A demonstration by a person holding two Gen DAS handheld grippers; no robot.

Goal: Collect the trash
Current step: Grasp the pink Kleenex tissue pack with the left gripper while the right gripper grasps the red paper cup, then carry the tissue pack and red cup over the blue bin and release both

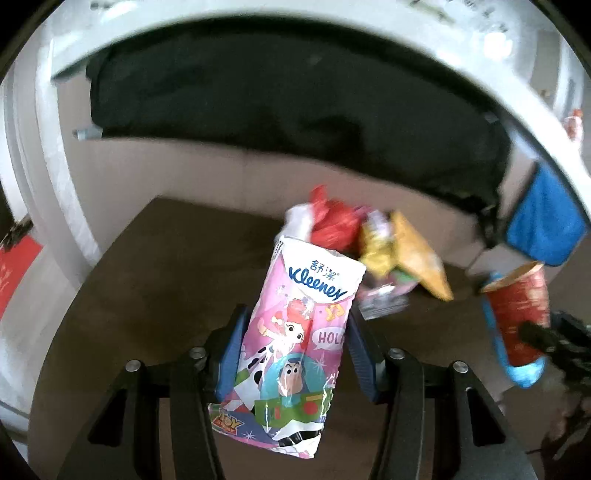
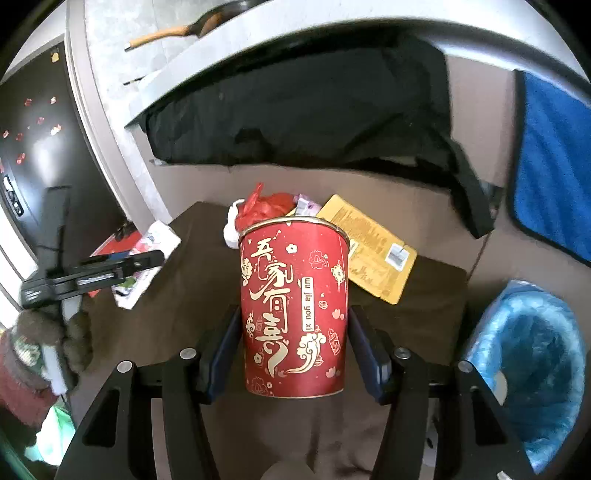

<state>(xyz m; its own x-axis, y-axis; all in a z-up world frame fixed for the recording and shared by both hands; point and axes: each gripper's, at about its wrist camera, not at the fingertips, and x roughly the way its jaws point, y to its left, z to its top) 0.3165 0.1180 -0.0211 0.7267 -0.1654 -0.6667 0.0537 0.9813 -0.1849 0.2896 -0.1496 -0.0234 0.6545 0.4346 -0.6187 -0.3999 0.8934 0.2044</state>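
My left gripper is shut on a pink Kleenex tissue pack and holds it above the brown table. My right gripper is shut on a red paper cup with gold lettering, held upright; the cup also shows in the left wrist view. Behind both lies a pile of trash: a red plastic bag, a yellow wrapper and small crumpled packets. In the right wrist view the red bag and the yellow wrapper lie behind the cup, and the left gripper with the tissue pack is at the left.
A bin lined with a blue bag stands to the right of the table. A black cloth and a blue towel hang from the counter behind. A wooden-handled pan lies on the counter.
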